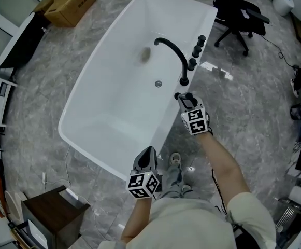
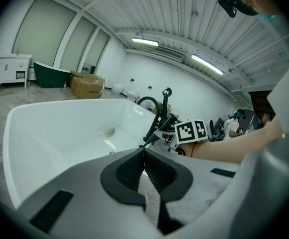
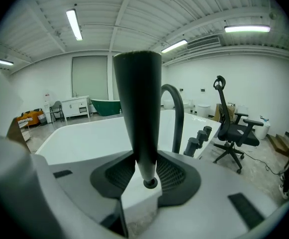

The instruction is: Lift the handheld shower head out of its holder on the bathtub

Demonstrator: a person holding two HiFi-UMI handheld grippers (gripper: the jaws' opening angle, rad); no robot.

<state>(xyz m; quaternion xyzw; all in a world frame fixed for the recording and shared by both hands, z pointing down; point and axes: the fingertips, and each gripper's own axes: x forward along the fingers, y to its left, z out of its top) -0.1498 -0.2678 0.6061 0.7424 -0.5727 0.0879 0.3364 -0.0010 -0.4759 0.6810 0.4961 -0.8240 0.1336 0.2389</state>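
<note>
Clamping the shower head [image 3: 137,108] by its narrow lower stem, the right gripper [image 3: 146,176] has both pads pressed on it and keeps it upright, wide end on top. That looks like the way to draw it straight up from a socket. Its lower tip shows bare below the pads, so I'd judge it clear of the holder, or nearly. The holder itself I can't make out under the gripper.

All this sits at the near end of the fittings on the right rim of the tub [image 1: 114,87], just near of the spout [image 1: 172,53] and knobs [image 1: 197,46]. The left gripper [image 2: 144,156] is closed on nothing, held nearer, by the tub's near corner, seemingly just out of the way. The tub holds nothing, its drain [image 1: 145,53] uncovered.
</note>
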